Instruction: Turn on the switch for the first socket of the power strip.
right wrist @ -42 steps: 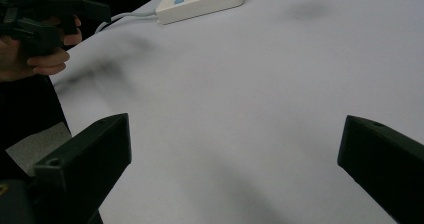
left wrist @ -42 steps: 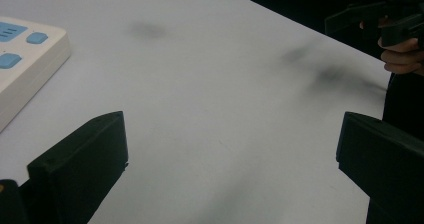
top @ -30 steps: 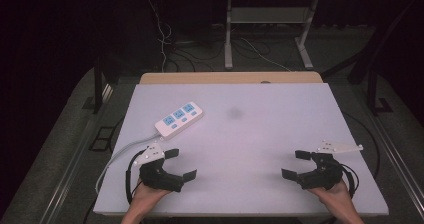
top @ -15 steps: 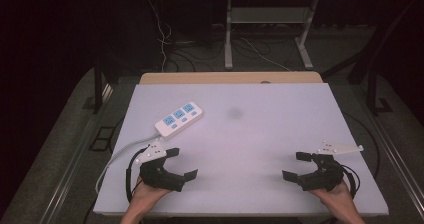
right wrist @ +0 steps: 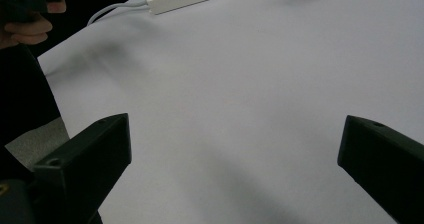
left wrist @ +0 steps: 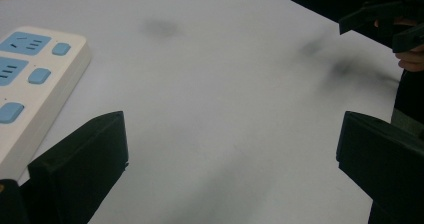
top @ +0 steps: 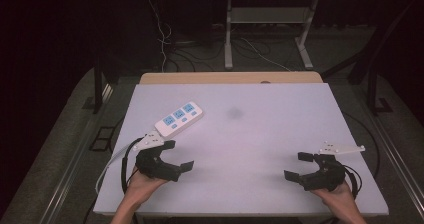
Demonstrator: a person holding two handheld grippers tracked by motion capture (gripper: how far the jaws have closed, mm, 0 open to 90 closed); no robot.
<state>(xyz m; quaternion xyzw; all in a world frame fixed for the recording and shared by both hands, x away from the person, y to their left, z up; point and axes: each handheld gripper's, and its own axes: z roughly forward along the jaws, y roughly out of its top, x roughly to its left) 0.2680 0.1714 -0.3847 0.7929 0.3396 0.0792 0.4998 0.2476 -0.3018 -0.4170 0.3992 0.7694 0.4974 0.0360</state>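
Nothing has shifted since a second ago: both hands rest where they were. From above I see my left tongs [top: 176, 156] low on the left of the white tabletop [top: 260, 134], jaws apart and holding nothing, just near of the power strip [top: 179, 119], which lies angled by the left edge. The left gripper view adds its blue sockets and buttons up close. A faint dark smudge [top: 234, 113] marks the middle. My right tongs [top: 300, 166] sit at the lower right, jaws wide too. Its own view catches the strip's white cord [right wrist: 117, 8]. Beyond lie a dark floor, cables [top: 250, 46] and a metal stand [top: 267, 19].
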